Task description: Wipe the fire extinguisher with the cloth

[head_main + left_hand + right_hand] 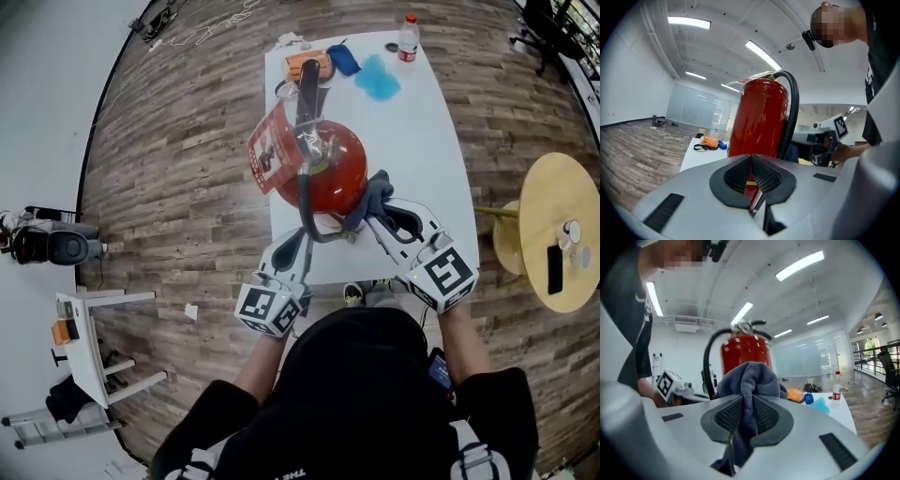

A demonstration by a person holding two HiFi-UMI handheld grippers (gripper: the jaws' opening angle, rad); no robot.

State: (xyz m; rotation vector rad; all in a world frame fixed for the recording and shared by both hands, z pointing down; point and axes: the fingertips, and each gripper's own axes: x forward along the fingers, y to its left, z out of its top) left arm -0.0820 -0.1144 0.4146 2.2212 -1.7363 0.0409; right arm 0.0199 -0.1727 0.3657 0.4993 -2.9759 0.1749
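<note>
Upright on the near half of the table, toward its left edge: the fire extinguisher. Probably heavy, rigid and glossy, so likely slick under the pads. Best steadied at the neck or handle, not by the limp hose. Over the table's near edge, right gripper pinching the soft grey cloth, bunched above the pads. Beside it, left gripper pressed together, nothing seen between.

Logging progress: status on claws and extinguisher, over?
Left claw shut, nothing gripped. Right claw shut on grey cloth, beside red extinguisher on white table. Black hose loops between claws.
</note>
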